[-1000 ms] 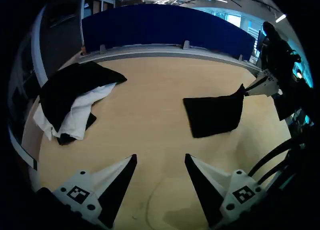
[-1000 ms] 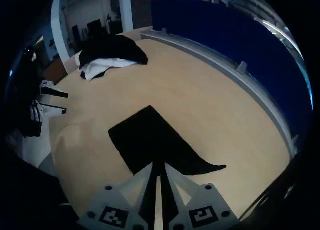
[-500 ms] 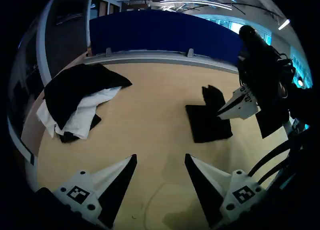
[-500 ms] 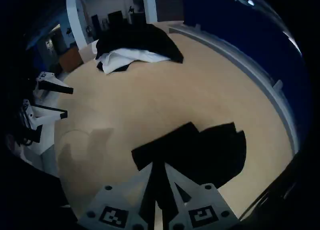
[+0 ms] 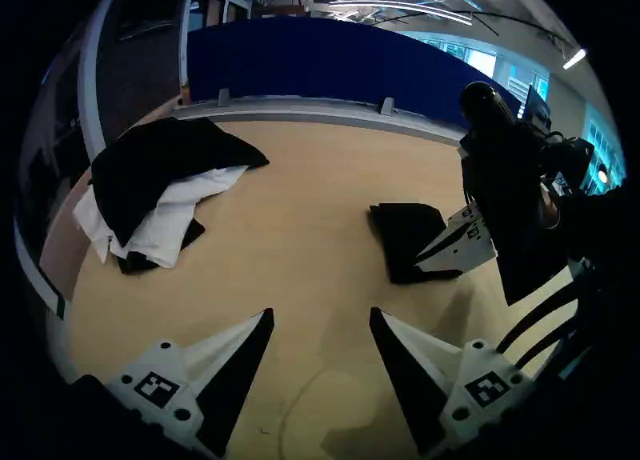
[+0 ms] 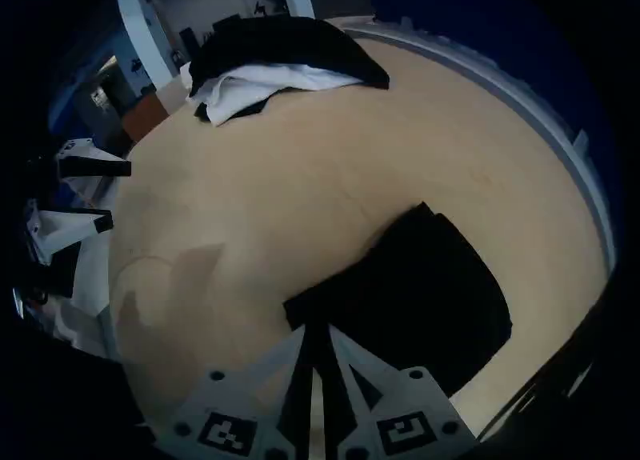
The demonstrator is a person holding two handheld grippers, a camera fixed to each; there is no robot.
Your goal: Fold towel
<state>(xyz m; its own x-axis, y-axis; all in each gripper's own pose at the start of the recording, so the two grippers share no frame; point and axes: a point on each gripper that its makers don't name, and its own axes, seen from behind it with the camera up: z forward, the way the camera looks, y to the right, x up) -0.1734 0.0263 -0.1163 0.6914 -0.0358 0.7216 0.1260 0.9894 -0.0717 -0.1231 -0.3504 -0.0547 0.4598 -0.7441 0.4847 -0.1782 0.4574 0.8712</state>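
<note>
Two hand-held grippers work over a pale wooden worktop [image 5: 304, 164]. We see the right hand-held gripper [image 6: 318, 332] low against the surface, its fingers drawn together on the near edge of the black towel [image 6: 424, 292]. The cloth runs up between the fingers, so we judge the edge to be pinched rather than merely touched. The towel lies toward the right of the worktop as a compact, roughly rectangular pad, apparently doubled over itself. We read the low, closed hold as a way of laying the carried edge flat onto the layer below, with the edges matched as it settles.

The left hand-held gripper [image 5: 320, 312] hangs near the front of the worktop, well apart from the towel, its fingers spread wide and holding nothing. Placed there, it leaves the fold free and is ready to pin or lift a corner. A heap of black and white cloths [image 5: 152, 180] sits at the far left, well apart from the towel, with bare surface between them. A blue partition [image 5: 320, 60] closes the back of the worktop.

In our judgement one fold is near completion. The next move calls for a release that does not drag the top layer, since a snagged edge would skew the stack.
</note>
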